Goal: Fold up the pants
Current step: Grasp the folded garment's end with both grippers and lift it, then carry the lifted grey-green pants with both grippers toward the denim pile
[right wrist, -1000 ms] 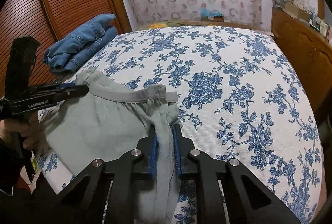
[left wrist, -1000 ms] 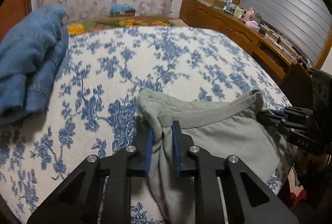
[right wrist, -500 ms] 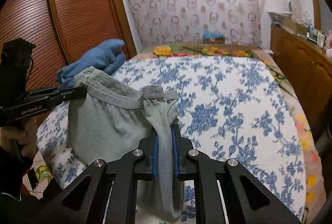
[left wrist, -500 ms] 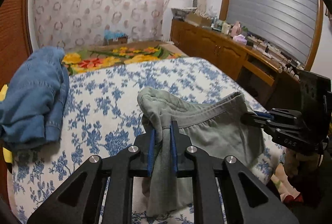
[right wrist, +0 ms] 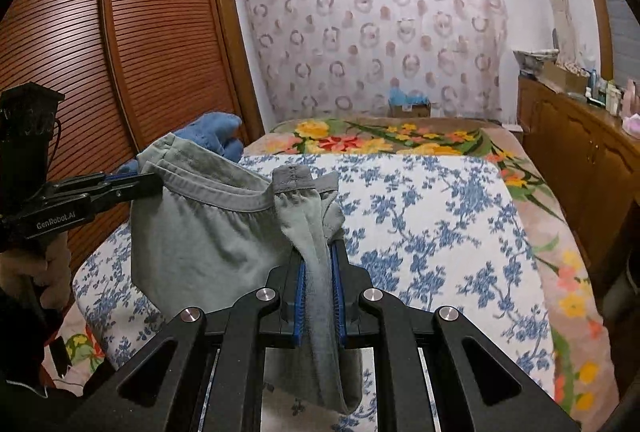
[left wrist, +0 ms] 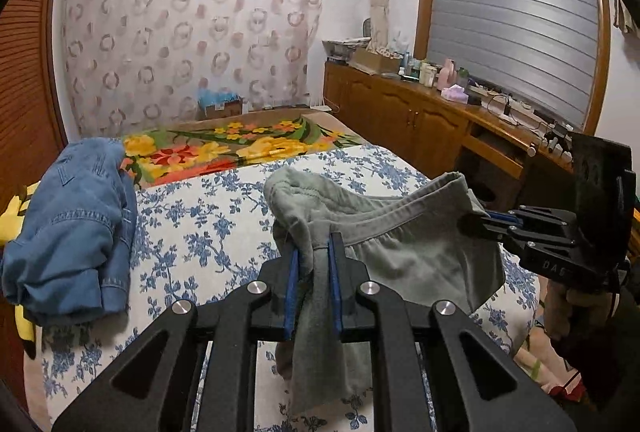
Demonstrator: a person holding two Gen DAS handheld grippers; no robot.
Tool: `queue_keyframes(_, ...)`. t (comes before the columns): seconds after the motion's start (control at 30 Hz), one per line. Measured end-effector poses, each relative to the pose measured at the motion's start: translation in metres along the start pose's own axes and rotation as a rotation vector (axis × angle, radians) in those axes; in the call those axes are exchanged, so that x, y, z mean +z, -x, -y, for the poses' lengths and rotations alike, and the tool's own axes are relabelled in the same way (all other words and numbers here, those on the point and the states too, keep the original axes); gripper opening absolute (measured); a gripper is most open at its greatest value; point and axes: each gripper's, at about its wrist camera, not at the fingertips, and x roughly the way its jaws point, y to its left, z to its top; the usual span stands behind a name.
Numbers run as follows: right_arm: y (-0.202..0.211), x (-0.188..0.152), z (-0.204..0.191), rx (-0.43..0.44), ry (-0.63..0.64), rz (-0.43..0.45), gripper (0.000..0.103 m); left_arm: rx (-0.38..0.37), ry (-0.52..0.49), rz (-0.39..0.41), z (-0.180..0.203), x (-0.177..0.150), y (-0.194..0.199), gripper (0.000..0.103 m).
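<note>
Grey-green pants (left wrist: pixel 404 252) hang by their waistband between my two grippers, lifted above the bed. My left gripper (left wrist: pixel 313 252) is shut on one end of the waistband; cloth hangs down between its blue pads. My right gripper (right wrist: pixel 319 252) is shut on the other end. The pants (right wrist: pixel 208 232) also show in the right wrist view, stretched towards the left gripper (right wrist: pixel 152 181). The right gripper (left wrist: pixel 476 220) shows at the right of the left wrist view. The legs hang below and are mostly hidden.
The bed (left wrist: pixel 224 220) has a white sheet with blue flowers and a floral blanket (left wrist: pixel 240 147) at the far end. Blue denim clothes (left wrist: pixel 72 228) lie on its left side. A wooden cabinet (left wrist: pixel 432 119) with clutter stands right; a slatted wardrobe (right wrist: pixel 132 51) stands left.
Both grippers have risen with the waistband, lifting the pants off the bed. The pants now hang in the air and more of the room shows.
</note>
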Motion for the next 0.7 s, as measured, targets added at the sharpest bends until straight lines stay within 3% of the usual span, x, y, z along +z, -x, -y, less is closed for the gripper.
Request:
queue_keyframes(0.47, -0.021, 0.025, 0.007, 0.02, 0.024, 0.0, 0.012, 0.012, 0.006, -0.006, -0.006, 0.023, -0.016, 0.015)
queue_keyframes(0.7, -0.036, 0.057, 0.01, 0.027, 0.041, 0.015, 0.012, 0.019, 0.005, 0.016, -0.017, 0.049, -0.018, 0.015)
